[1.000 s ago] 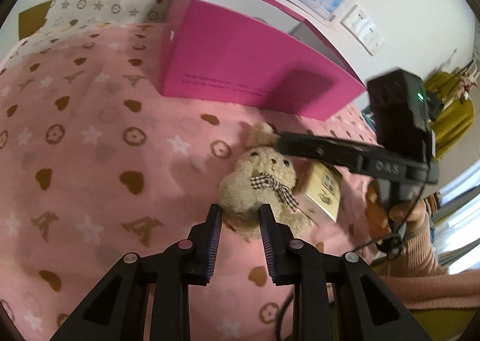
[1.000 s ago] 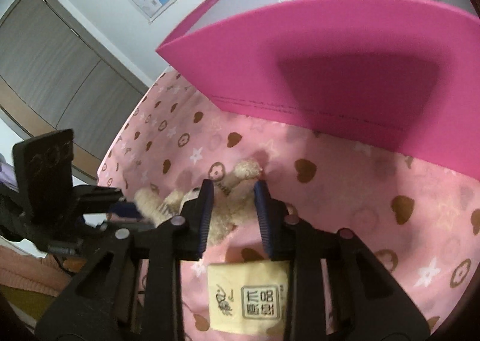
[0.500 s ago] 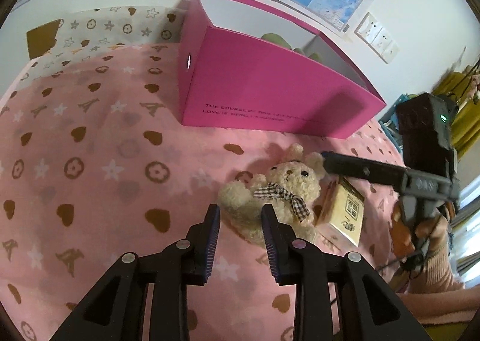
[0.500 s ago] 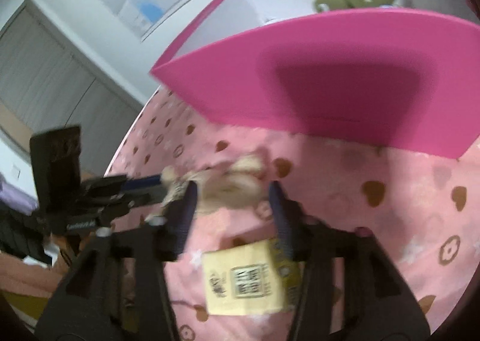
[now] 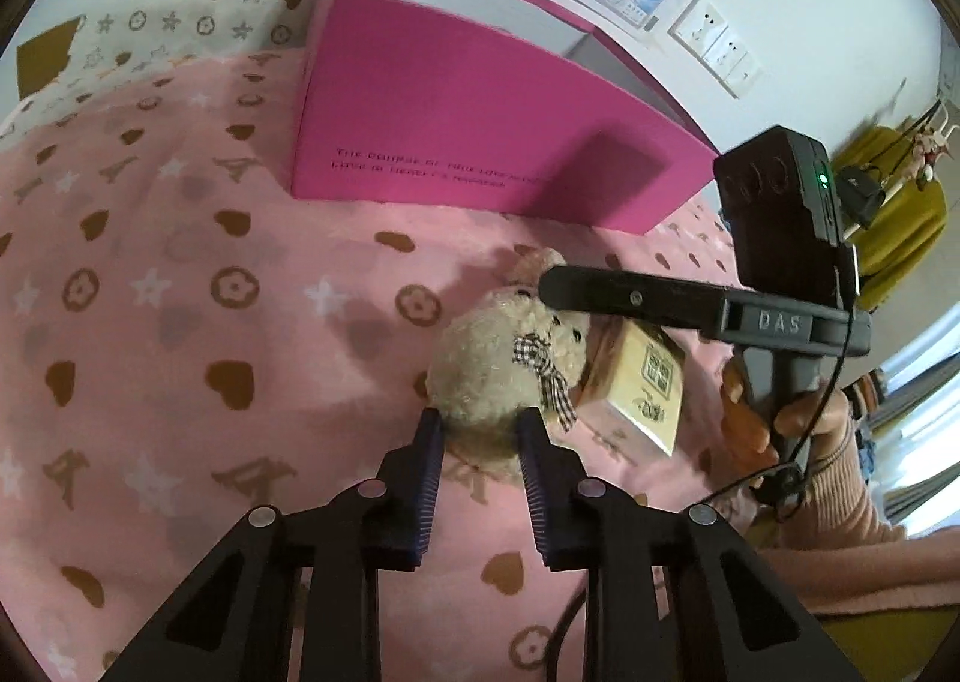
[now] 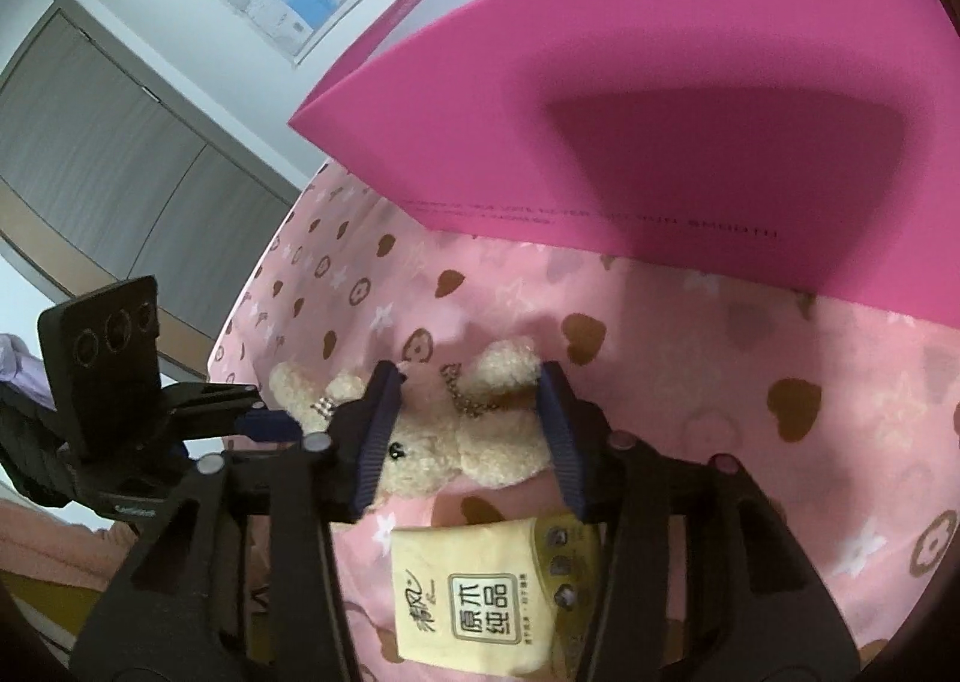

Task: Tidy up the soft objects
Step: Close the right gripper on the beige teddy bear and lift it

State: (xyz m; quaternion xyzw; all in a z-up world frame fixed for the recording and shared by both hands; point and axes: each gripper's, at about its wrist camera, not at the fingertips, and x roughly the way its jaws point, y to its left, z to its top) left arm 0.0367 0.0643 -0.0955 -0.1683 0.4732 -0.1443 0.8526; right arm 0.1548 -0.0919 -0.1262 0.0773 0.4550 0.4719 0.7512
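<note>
While both grippers close on the teddy bear point(image 5: 504, 364), neither is yet seen gripping it. The left gripper point(image 5: 480, 430) straddles its base near the blanket's point(image 5: 150, 358) front edge. The right gripper point(image 6: 468, 412) should seat on its head before lifting toward the pink box point(image 5: 468, 142).

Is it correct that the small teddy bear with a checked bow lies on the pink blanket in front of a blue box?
Not quite: the box is pink, not blue, as the left wrist view shows. The teddy bear with the checked bow does lie on the pink blanket in front of it.
</note>
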